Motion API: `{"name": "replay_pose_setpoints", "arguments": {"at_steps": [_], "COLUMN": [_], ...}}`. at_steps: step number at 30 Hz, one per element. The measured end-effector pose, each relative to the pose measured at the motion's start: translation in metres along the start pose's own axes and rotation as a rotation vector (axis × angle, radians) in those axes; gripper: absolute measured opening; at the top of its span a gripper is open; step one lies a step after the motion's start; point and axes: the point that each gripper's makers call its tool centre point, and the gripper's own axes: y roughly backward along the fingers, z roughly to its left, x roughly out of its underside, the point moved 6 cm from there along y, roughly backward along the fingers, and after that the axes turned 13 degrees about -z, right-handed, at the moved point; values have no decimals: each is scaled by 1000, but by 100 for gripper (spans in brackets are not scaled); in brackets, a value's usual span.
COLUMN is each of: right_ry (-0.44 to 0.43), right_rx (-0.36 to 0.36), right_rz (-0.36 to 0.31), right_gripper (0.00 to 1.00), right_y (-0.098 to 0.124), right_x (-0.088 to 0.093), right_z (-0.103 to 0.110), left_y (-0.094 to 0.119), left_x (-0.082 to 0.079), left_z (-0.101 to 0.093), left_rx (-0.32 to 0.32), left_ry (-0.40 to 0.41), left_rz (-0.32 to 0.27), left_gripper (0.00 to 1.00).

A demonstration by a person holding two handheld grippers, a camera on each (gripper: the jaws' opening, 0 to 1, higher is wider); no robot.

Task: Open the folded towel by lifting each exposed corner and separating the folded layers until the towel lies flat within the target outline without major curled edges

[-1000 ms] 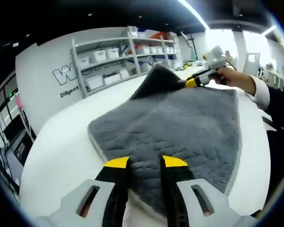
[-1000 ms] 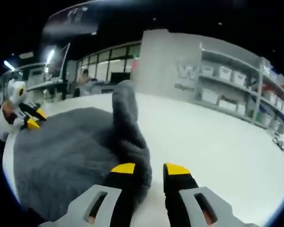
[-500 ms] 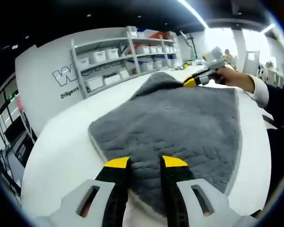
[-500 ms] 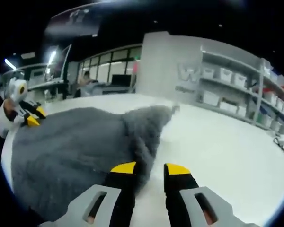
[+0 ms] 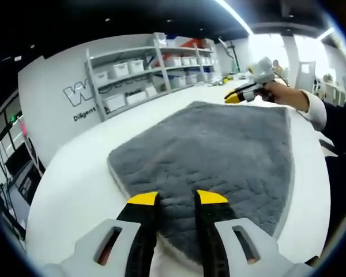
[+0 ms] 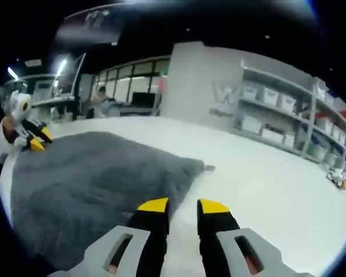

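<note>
Left gripper view looks along the left gripper (image 5: 177, 198), whose yellow-tipped jaws stand a little apart over the near corner of the grey towel (image 5: 213, 153); whether they pinch that edge or only rest above it I cannot tell; the towel lies spread and flat on the white table (image 5: 75, 179), its left edge showing a pale underside and its far corner pointing toward the shelving (image 5: 155, 63); bare tabletop runs wide to the left and beyond the far corner, with a narrower strip on the right; past the far right corner the right gripper (image 5: 233, 97) hangs just above the table, held by a hand (image 5: 285, 95) in a white cuff and dark sleeve (image 5: 334, 124), clear of the cloth. In the right gripper view the right gripper (image 6: 183, 205) has its jaws parted with nothing between them, just off the towel (image 6: 98, 184) edge; the towel's corner (image 6: 196, 167) lies flat on the table (image 6: 277, 196), which is open to the right; the left gripper (image 6: 32, 138) sits at the towel's far left corner.
</note>
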Motion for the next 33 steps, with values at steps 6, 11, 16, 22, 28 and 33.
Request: {"name": "replay_pose_setpoints", "arguments": {"at_steps": [6, 11, 16, 22, 28, 33], "right_ry": [-105, -100, 53, 63, -2, -45], "right_rx": [-65, -98, -192, -245, -242, -246], "right_rz": [-126, -147, -248, -320, -357, -353], "right_gripper": [21, 35, 60, 71, 99, 100], "right_y": [4, 2, 3, 10, 8, 10], "right_x": [-19, -22, -45, -60, -68, -70], "right_z": [10, 15, 38, 49, 51, 51], "left_y": [0, 3, 9, 11, 17, 16], "left_x": [-4, -7, -19, -38, -54, -56], "left_z": [1, 7, 7, 19, 18, 28], "left_rx": [10, 18, 54, -37, -36, -35], "left_ry": [12, 36, 105, 180, 206, 281], "left_rz": [-22, -48, -115, -239, -339, -355], "left_gripper": [28, 36, 45, 64, 82, 100]}}
